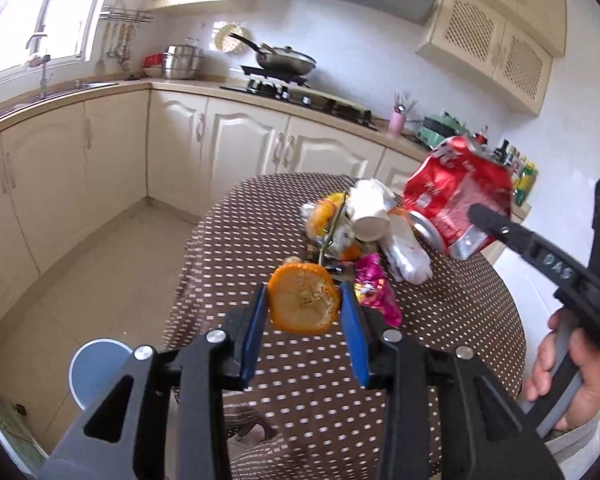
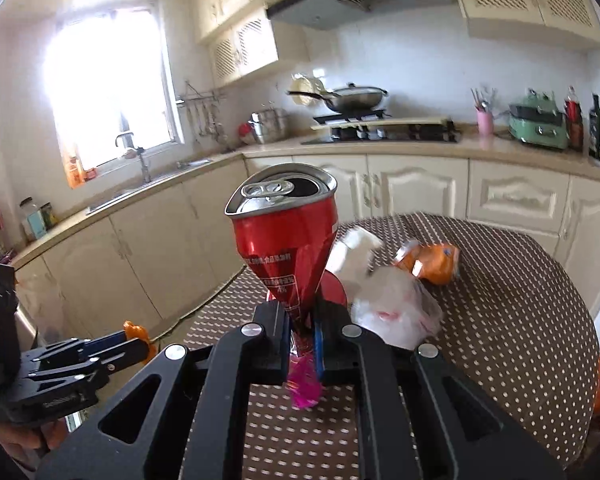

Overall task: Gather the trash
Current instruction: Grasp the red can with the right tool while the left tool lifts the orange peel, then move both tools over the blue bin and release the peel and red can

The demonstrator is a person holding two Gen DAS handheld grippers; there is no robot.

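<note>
- The left gripper (image 1: 304, 308), low in the centre of the left wrist frame, has its blue-padded jaws closed partway on a piece of orange peel (image 1: 303, 304), pith side toward the camera, held above the table.
- The right gripper (image 2: 302, 334), low in the centre of the right wrist frame, is clamped nearly closed on the flattened lower end of a crushed red can (image 2: 286, 236); the can stands upright above the jaws, its pull-tab top tilted toward the camera.
- In the left wrist frame that same can shows at the right, lifted clear of the table, with the right hand (image 1: 568, 380) around the tool's handle at the right edge.
- Just behind the peel lies a pink foil wrapper (image 1: 374, 288) on the dotted brown tablecloth (image 1: 300, 380).
- Farther back, mid-frame, the rest of the trash sits in a heap: a tipped white paper cup (image 1: 370, 216), a crumpled clear plastic bag (image 1: 408, 254) and an orange snack packet (image 1: 326, 210).
- A blue bin (image 1: 96, 368) shows on the floor at the lower left.
- Along the upper part of the frame a wok (image 1: 286, 60) rests on the hob.
</note>
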